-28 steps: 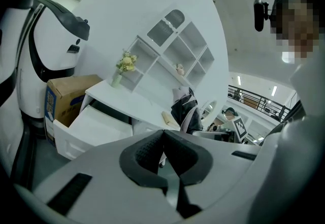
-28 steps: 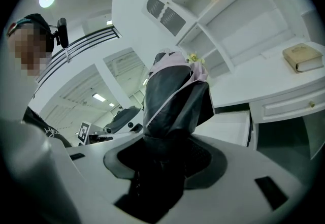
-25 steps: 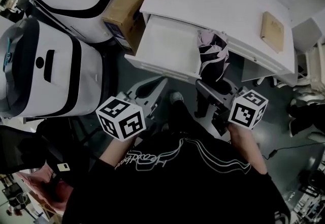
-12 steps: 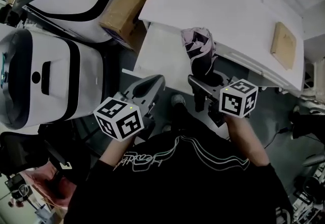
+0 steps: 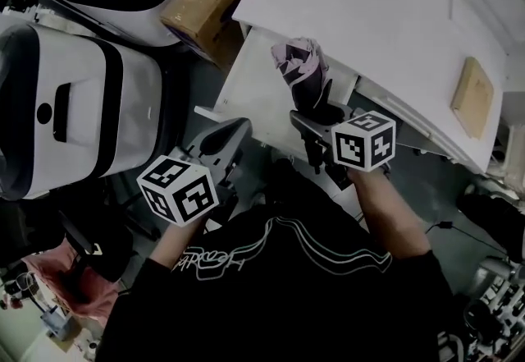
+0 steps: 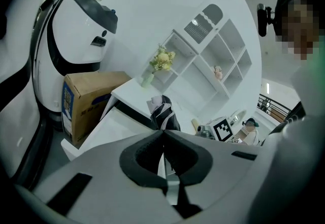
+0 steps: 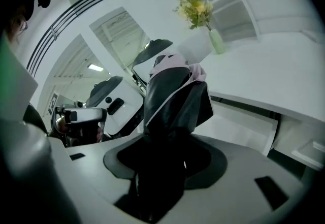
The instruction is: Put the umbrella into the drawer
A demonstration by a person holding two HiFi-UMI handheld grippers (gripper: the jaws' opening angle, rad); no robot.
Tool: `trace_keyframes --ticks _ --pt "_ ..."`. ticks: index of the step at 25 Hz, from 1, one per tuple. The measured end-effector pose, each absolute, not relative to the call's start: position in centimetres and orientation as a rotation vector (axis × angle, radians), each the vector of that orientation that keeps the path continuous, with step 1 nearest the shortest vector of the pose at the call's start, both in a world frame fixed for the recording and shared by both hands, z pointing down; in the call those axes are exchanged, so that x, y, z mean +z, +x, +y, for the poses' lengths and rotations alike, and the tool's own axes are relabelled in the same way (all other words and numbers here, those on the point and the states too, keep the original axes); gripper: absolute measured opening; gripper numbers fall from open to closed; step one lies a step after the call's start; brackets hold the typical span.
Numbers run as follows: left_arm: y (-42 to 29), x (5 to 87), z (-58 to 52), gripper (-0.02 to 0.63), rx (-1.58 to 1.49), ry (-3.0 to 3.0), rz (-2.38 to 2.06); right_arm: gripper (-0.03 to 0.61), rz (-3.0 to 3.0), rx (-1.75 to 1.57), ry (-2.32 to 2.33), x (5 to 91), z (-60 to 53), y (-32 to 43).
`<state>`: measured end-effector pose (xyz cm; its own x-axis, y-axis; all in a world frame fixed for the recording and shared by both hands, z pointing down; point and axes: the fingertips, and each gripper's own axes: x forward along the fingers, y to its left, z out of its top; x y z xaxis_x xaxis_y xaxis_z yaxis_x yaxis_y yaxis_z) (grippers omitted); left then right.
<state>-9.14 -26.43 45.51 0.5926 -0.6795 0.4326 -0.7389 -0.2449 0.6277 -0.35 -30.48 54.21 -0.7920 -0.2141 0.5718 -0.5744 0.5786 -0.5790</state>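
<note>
My right gripper clamps the folded umbrella, held over the open drawer. It isn't inside yet. My left gripper is closed and empty.

No text can be read anywhere. White cursive lettering on the person's black shirt is too warped to make out. The marker cubes bear only black-and-white square patterns. The cardboard box's blue printed panel is illegible.

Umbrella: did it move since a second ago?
Yes. The umbrella, gripped by the right claw, went left in the head view, from the right edge of the drawer to over its inside.
</note>
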Motion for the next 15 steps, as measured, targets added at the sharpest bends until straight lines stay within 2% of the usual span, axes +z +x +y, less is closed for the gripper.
trace_keyframes --ticks 15 --pt "-12.5 48.7 -27.5 0.020 0.103 1.855 -1.200 0.222 -2.076 1.088 0.602 69.3 -34.2 -2.2"
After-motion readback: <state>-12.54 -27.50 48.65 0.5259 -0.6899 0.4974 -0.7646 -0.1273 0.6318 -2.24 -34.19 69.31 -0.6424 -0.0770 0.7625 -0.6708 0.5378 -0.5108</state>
